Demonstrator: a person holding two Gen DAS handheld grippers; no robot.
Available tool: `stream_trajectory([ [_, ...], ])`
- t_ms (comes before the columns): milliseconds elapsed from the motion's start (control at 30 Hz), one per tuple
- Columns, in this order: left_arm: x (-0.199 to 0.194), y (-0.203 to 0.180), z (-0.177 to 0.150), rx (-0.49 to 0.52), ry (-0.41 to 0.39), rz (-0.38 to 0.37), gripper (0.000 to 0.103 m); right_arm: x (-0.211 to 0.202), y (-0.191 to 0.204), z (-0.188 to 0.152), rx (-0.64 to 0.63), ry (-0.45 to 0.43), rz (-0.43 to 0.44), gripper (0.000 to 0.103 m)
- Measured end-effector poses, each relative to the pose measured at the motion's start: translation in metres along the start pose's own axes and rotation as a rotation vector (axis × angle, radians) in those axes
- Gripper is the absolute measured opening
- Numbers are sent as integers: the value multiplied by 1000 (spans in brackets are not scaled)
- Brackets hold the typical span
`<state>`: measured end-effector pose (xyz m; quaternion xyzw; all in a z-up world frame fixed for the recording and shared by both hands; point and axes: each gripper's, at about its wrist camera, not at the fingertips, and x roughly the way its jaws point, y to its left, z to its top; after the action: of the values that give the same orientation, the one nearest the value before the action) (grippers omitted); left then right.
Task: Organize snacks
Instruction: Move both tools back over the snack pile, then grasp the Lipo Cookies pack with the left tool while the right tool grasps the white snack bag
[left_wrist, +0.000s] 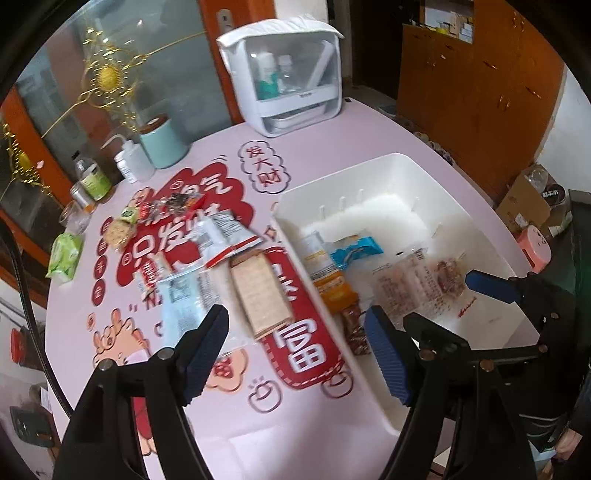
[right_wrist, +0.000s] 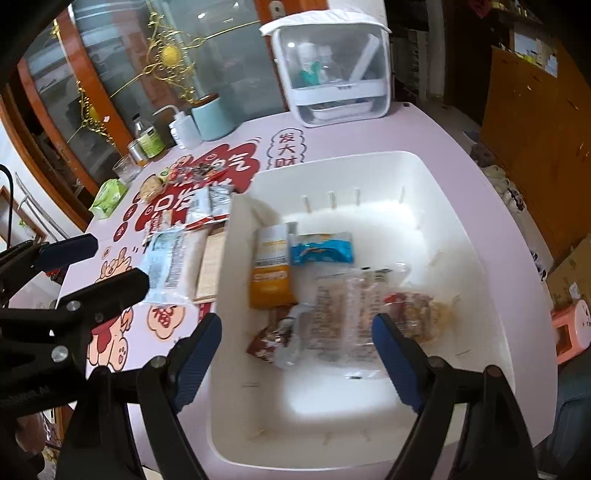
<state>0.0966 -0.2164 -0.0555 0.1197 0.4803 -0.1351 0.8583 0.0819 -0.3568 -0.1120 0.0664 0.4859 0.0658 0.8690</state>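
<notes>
A white bin (left_wrist: 373, 166) (right_wrist: 461, 229) sits on the pink table. It holds an orange packet (right_wrist: 271, 275), a blue packet (right_wrist: 321, 251), a clear bag of snacks (right_wrist: 354, 314) and a brown packet (right_wrist: 267, 341). On the table left of the bin lie a cracker pack (left_wrist: 262, 291), a clear pale-blue packet (left_wrist: 184, 299) (right_wrist: 168, 267), a red-and-white packet (left_wrist: 225, 236) and smaller snacks (left_wrist: 125, 221). My left gripper (left_wrist: 295, 350) is open and empty above the cracker pack. My right gripper (right_wrist: 295, 362) is open and empty over the bin.
A white storage case (left_wrist: 291, 74) stands at the table's back. A teal cup (left_wrist: 162, 140), squeeze bottle (left_wrist: 129, 162), jars (left_wrist: 92, 181) and a green tissue pack (left_wrist: 64, 254) line the back left edge. Boxes (left_wrist: 532, 206) lie on the floor to the right.
</notes>
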Motion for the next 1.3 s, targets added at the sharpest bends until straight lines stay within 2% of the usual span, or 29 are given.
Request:
stream_trajectory([
  [333,-29,78,-27,-50,-25,49,76,-3,70,2,-75,-3,-17,84],
  [533,-37,143,-35,-71,-36,53,76,4,114,14,-66,5,-37,84],
  [633,-36,174,-34,-64,-37,75,79,9,140,25,-90,1,-73,84],
  [700,-35,203,-31,-57,-47,116,80,13,157,34,-113,-10,-107,84],
  [833,-26,257,-21,-60,-58,189,80,20,185,54,-151,-54,-204,84],
  [1033,4,319,-1,-66,-33,259,80,34,207,93,-208,-61,-203,84],
  [1233,42,338,21,-24,-5,234,80,79,202,146,-179,7,-119,84],
  [1300,65,330,26,19,20,174,80,100,202,162,-187,37,-87,84],
])
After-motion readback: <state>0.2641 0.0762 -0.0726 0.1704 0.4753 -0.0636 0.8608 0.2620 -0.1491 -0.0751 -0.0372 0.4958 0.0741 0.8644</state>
